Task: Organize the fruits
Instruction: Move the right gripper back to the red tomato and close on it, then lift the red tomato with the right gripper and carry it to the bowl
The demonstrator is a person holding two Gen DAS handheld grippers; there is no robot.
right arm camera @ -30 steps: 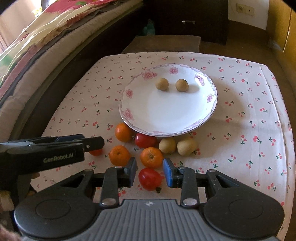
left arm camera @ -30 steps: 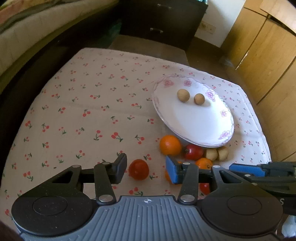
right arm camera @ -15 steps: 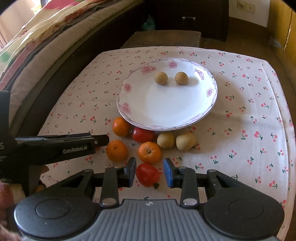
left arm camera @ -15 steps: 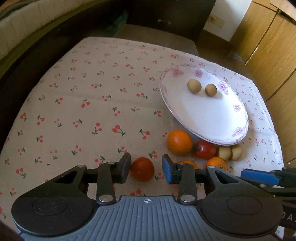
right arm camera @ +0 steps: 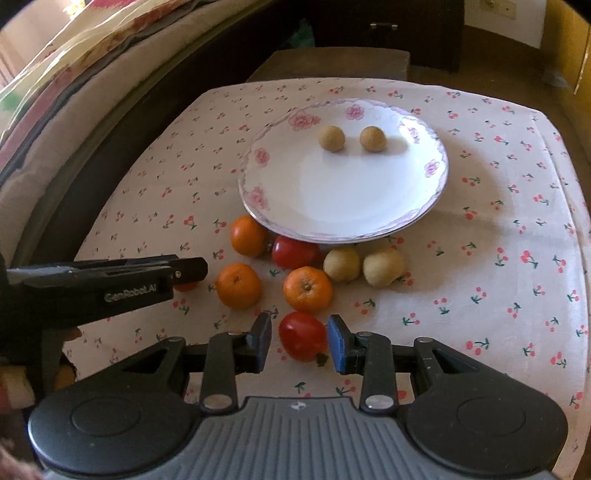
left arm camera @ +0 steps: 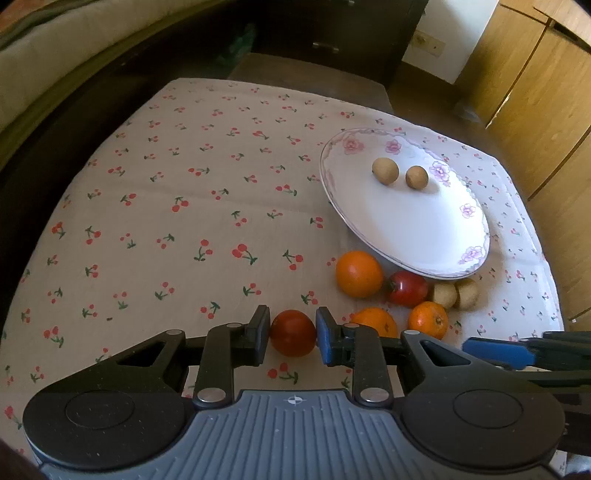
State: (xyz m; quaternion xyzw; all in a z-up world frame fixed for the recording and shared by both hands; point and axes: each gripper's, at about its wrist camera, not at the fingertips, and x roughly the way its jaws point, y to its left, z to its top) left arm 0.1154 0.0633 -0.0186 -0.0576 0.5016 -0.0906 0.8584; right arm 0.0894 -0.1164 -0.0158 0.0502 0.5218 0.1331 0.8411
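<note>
On the cherry-print cloth, my left gripper [left arm camera: 293, 334] is shut on a red tomato [left arm camera: 293, 333], both pads pressing its sides. My right gripper [right arm camera: 300, 339] straddles another red tomato [right arm camera: 303, 336]. Its jaws are opening, and a thin gap shows at the left pad. A white flowered plate [right arm camera: 340, 192] holds two small brown round fruits [right arm camera: 331, 138]. In front of the plate lie three oranges [right arm camera: 307, 289], a third tomato [right arm camera: 295, 252] and two pale yellow fruits [right arm camera: 382, 266]. In the right wrist view the left gripper's body hides most of its tomato.
The small table's cloth [left arm camera: 166, 206] is bare on its left half. A bed with bedding [right arm camera: 55, 92] runs along the left. Dark furniture [left arm camera: 332, 33] stands beyond the far edge, and wooden cupboard doors [left arm camera: 535, 92] at the right.
The left jaws have closed in from wide apart until they press the tomato. The right jaws have parted slightly around their tomato. Both hands have barely shifted.
</note>
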